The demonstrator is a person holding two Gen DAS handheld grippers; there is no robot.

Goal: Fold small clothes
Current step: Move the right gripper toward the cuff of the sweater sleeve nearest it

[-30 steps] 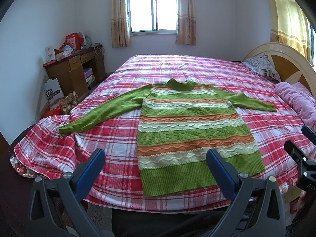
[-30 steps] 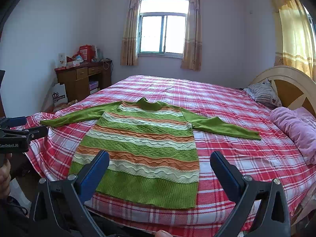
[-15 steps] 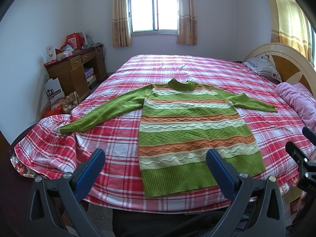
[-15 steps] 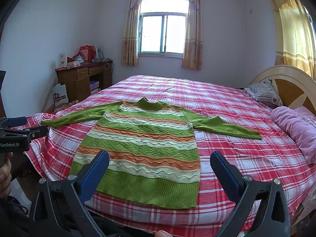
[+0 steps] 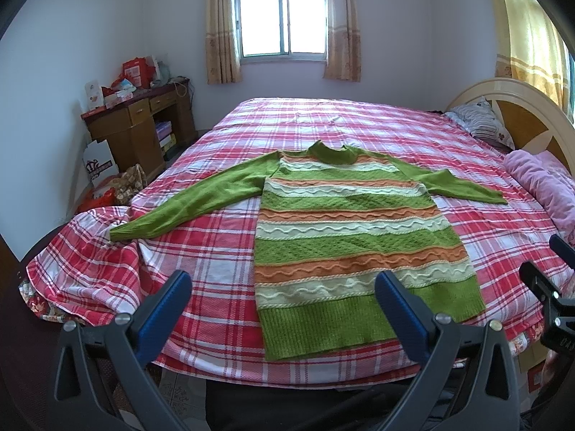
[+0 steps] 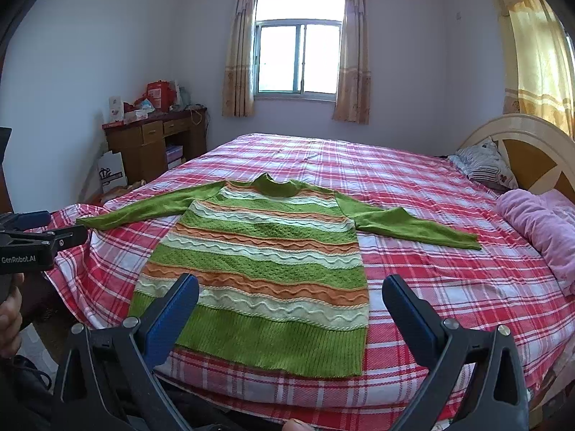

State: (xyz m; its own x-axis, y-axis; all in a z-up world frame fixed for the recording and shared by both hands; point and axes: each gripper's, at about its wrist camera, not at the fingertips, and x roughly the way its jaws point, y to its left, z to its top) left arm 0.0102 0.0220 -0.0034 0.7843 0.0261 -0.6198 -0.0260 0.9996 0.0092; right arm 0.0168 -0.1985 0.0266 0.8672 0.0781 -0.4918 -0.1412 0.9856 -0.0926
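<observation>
One sweater [image 5: 345, 230], long-sleeved, high neck, green sleeves and green ribbed hem, body in green, orange and cream wavy knit bands. It lies flat, unfolded, front up, on the near half of the bed [image 5: 359, 125], hem toward the cameras at the near edge, neck toward the window [image 5: 284, 18]. Both sleeves spread out sideways; left cuff reaches the rumpled corner of the red-and-white plaid sheet, right cuff points at the pink blanket [image 5: 542, 186].

Left gripper [image 5: 284, 300]: two blue-padded fingers spread wide, nothing between them, held off the near bed edge, not touching the sweater. Right gripper [image 6: 291, 301]: same, fingers wide apart, empty, above the hem without contact.

View differences: left wrist view catches the right gripper's black tip at its right border; right wrist view catches the left gripper body with "GenRobot.AI" lettering and part of a hand [image 6: 9, 319] at its left border. Left view shows bags on the floor beside the wooden desk [image 5: 140, 125]; right view shows more ceiling and the curtain rod.

Counts: one sweater, one bed, one desk, one window with two curtains, a third yellow curtain [image 6: 535, 54] at right, one striped pillow [image 6: 483, 161], one pink blanket, two grippers.
</observation>
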